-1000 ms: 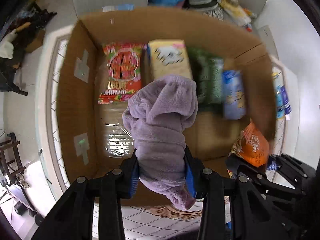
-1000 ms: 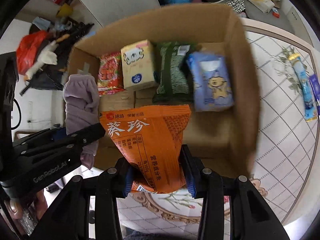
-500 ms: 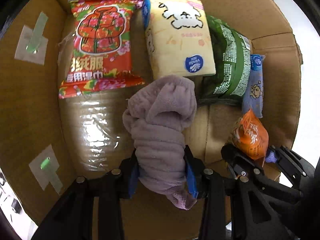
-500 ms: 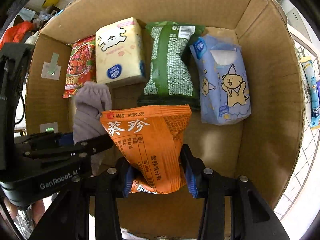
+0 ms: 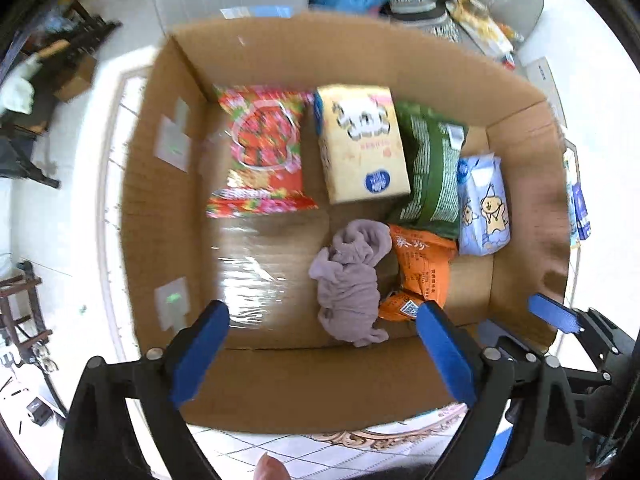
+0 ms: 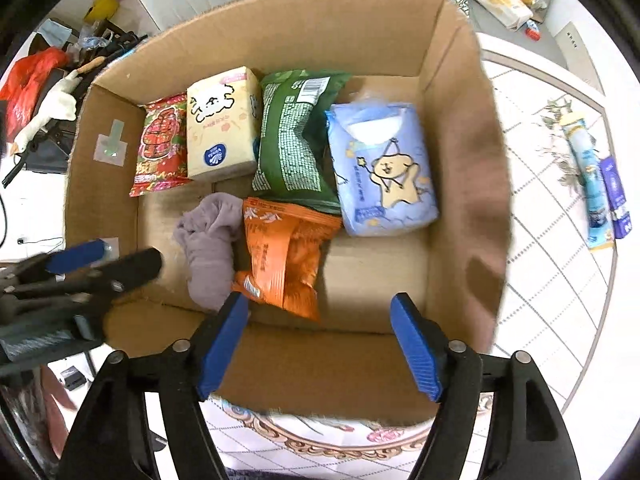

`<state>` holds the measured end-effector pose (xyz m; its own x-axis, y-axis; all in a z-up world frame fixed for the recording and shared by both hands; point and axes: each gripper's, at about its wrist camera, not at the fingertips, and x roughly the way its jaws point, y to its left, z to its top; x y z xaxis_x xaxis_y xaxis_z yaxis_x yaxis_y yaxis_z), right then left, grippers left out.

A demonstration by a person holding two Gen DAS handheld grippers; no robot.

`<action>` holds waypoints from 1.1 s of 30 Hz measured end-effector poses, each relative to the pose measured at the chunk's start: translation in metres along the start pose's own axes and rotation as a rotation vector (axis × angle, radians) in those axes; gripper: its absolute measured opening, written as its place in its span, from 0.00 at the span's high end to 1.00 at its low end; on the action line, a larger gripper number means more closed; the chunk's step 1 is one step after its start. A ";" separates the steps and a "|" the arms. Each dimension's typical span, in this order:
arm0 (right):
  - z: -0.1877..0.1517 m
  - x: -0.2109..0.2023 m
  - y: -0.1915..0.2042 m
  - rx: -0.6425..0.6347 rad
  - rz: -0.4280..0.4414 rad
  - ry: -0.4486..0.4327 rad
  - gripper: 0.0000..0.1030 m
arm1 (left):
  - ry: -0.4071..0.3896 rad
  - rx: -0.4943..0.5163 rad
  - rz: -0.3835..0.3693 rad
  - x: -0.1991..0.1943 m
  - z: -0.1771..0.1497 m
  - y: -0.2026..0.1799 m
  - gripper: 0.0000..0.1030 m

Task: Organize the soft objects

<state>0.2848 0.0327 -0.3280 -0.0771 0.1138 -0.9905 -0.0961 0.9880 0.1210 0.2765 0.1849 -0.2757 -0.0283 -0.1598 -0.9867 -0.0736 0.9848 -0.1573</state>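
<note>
- Left tongs point(image 5: 322, 354): spread wide, holding nothing, poised over the near wall of the cardboard box point(image 5: 160, 208).
- Purple cloth point(image 5: 350, 280): lies bunched on the box floor, directly ahead of the left tongs, the nearer pair; its long axis runs near-to-far.
- Orange snack bag point(image 6: 286, 256): lies touching the cloth's right side, ahead and slightly left of the right tongs; long axis near-to-far, printed top edge pointing at the far wall.
- Right tongs point(image 6: 320, 346): spread wide, holding nothing.
- Blue tube packs point(image 6: 598, 188): lie outside the box on the worktop, well right; judged the next pickup, nearer the right tongs.
</note>
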 end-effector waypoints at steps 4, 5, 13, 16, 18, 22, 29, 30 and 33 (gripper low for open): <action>-0.015 -0.024 0.000 -0.006 -0.040 -0.041 0.09 | -0.078 0.023 0.031 -0.021 -0.024 0.002 0.06; -0.020 -0.030 0.000 -0.006 -0.049 -0.058 0.09 | -0.097 0.020 0.042 -0.027 -0.032 0.004 0.06; -0.054 -0.071 0.003 -0.030 -0.063 -0.150 0.05 | -0.211 0.006 0.099 -0.063 -0.072 -0.010 0.06; -0.070 -0.090 0.006 -0.041 -0.073 -0.203 0.05 | -0.258 -0.013 0.107 -0.080 -0.088 -0.013 0.06; -0.080 -0.101 0.007 -0.047 -0.072 -0.235 0.05 | -0.277 -0.025 0.114 -0.091 -0.098 -0.015 0.06; -0.099 -0.120 0.009 -0.065 -0.065 -0.271 0.05 | -0.313 -0.041 0.108 -0.111 -0.114 -0.019 0.06; -0.118 -0.144 0.004 -0.101 0.011 -0.295 0.05 | -0.360 -0.043 0.111 -0.139 -0.129 -0.040 0.06; -0.119 -0.149 0.001 -0.099 0.027 -0.300 0.06 | -0.367 -0.040 0.110 -0.143 -0.129 -0.045 0.06; -0.118 -0.161 -0.018 -0.075 0.072 -0.317 0.06 | -0.386 -0.024 0.103 -0.154 -0.122 -0.073 0.06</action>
<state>0.1815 -0.0157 -0.1634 0.2255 0.2215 -0.9487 -0.1751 0.9672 0.1842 0.1647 0.1298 -0.1073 0.3395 -0.0183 -0.9404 -0.1129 0.9918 -0.0601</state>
